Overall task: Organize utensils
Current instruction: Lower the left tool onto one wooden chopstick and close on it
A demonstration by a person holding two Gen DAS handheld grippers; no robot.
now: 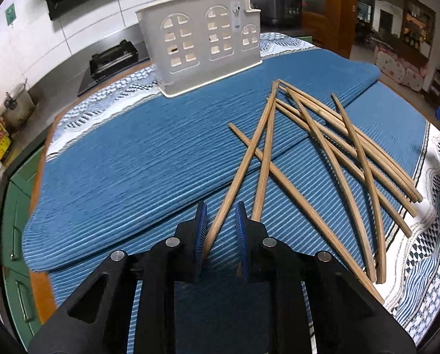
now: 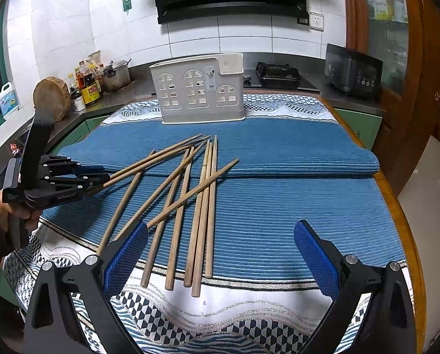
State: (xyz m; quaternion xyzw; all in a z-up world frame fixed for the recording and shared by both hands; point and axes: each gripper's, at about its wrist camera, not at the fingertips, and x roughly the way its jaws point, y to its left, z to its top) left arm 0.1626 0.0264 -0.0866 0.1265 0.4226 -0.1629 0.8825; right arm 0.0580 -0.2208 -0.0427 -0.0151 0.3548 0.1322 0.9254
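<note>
We see nine brown wooden chopsticks point(image 2: 190, 194) crisscrossed ahead of our right gripper point(image 2: 220, 247), its jaws spread wide. Our left gripper point(image 1: 220, 224) straddles one chopstick's point(image 1: 237, 174) end, unclenched.

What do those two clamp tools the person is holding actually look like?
Both are matte black plastic linkages with silver round pins at the joints. The left gripper and right gripper each carry two flat, ribbed blue pads. The right wrist view shows small white lettering on the left one's body and a dark sleeve behind it.
</note>
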